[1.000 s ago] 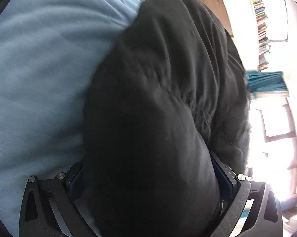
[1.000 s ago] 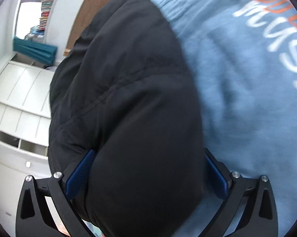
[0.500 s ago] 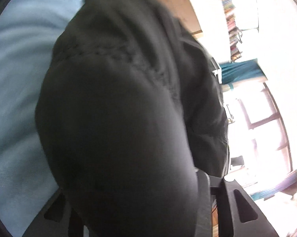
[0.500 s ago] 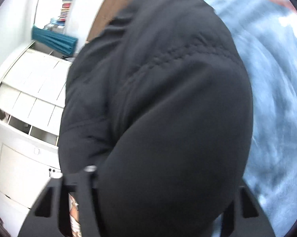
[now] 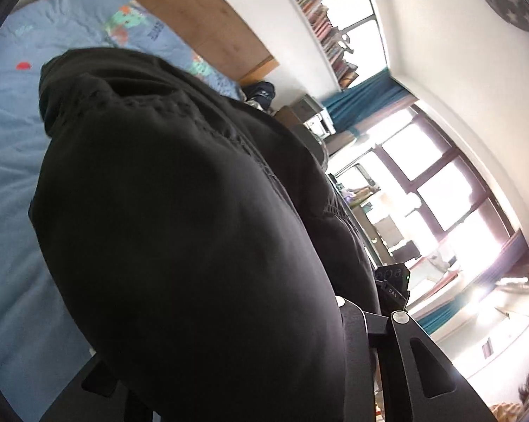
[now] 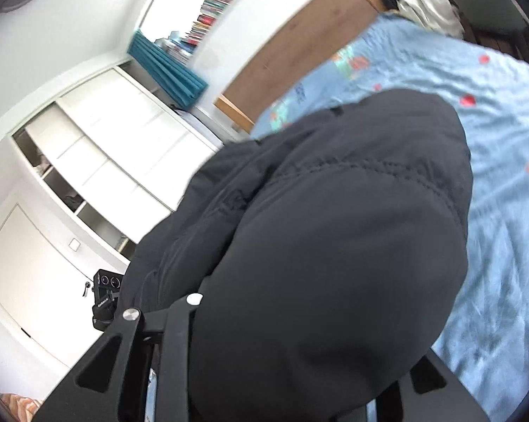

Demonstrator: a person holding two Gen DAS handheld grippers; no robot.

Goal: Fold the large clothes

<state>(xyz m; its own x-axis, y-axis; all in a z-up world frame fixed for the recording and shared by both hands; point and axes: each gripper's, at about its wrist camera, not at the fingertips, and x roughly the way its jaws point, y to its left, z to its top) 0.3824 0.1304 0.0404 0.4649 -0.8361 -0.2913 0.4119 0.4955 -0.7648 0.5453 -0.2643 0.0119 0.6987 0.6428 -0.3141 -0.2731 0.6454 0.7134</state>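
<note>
The black garment [image 5: 194, 246] bulges from both claws, left [image 5: 229, 369] and right [image 6: 282, 369], each clamped on its fabric.

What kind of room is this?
Most likely a bedroom. There is a bed with a light blue printed duvet and a wooden headboard, a white wardrobe with shelves, and a high shelf crammed with books.
</note>
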